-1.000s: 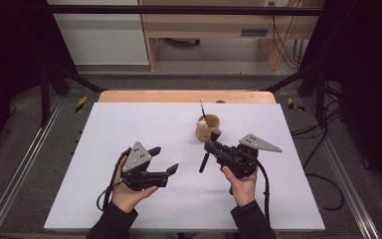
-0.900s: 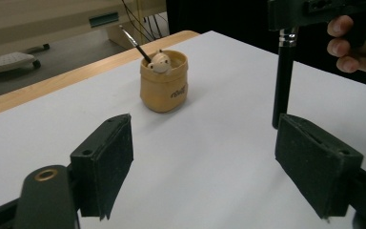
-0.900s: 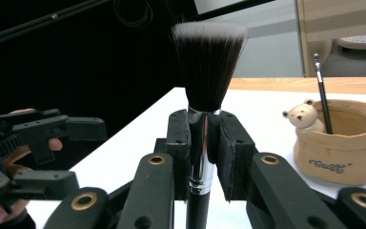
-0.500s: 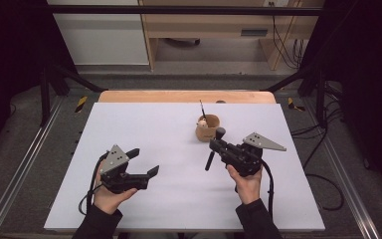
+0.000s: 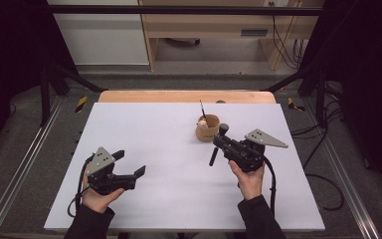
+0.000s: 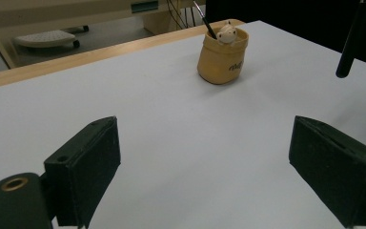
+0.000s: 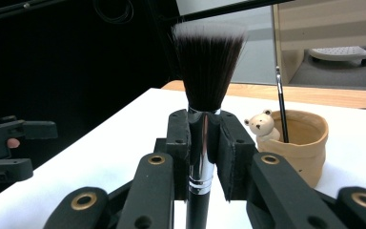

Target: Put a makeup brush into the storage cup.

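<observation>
A tan pot (image 5: pixel 207 130) with a small bear figure (image 7: pixel 262 126) on its rim stands right of the middle of the white table (image 5: pixel 169 134); a thin brush (image 5: pixel 202 109) leans in it. My right gripper (image 5: pixel 219 144) is shut on a black makeup brush (image 7: pixel 207 62), held by its metal collar just in front of the pot, bristles toward the pot. My left gripper (image 5: pixel 129 163) hovers over the near left of the table. Its jaws have just been opening and stand wide with nothing between them, as the left gripper view (image 6: pixel 209 176) shows.
A wooden strip (image 5: pixel 184 96) runs along the table's far edge. Metal rails (image 5: pixel 25 164) flank the table. A wooden bench (image 5: pixel 214 30) stands behind, and cables (image 5: pixel 323 179) lie on the floor at the right.
The left hand has drawn leftward and toward the near edge, away from the right gripper, and its jaws have spread wider. The right gripper and brush stay almost still.
</observation>
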A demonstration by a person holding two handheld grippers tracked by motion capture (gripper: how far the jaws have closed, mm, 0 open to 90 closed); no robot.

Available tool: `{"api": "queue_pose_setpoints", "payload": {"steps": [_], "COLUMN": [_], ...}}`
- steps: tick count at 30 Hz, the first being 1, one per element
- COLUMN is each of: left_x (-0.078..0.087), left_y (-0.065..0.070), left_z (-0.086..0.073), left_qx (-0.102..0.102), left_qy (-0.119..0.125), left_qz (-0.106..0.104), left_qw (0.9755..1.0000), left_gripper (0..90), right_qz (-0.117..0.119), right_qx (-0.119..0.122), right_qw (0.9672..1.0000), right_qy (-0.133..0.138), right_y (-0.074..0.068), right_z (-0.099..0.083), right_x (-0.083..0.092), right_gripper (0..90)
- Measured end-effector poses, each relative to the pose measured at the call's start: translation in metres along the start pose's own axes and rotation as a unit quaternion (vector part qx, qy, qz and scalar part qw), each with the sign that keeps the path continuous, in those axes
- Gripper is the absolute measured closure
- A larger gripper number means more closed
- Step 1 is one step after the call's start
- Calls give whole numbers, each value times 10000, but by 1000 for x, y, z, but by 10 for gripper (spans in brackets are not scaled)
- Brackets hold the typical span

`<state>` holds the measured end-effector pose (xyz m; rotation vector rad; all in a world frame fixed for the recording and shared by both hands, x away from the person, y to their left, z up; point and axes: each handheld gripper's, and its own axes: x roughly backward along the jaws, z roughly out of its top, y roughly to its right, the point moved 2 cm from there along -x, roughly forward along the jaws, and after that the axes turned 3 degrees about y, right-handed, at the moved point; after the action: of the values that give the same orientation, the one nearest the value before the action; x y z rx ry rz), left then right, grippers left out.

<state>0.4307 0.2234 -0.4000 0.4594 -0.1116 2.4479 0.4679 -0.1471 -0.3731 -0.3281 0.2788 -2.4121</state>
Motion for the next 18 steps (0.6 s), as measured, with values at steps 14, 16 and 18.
{"api": "queue_pose_setpoints", "payload": {"steps": [14, 16, 18], "left_x": [18, 19, 20], "left_y": [-22, -24, -26], "left_z": [-9, -10, -11], "left_qx": [191, 170, 128], "left_qy": [95, 89, 81], "left_qz": [219, 234, 259], "left_qw": [9995, 9995, 9995], "left_gripper": [83, 81, 80], "right_qz": [-196, -228, -255], "right_qx": [70, 76, 94], "right_qw": [9998, 9997, 9996], "right_qy": [77, 67, 69], "right_y": [8, 9, 10], "right_z": [11, 12, 14], "right_x": [-3, -4, -6], "right_gripper": [771, 771, 771]}}
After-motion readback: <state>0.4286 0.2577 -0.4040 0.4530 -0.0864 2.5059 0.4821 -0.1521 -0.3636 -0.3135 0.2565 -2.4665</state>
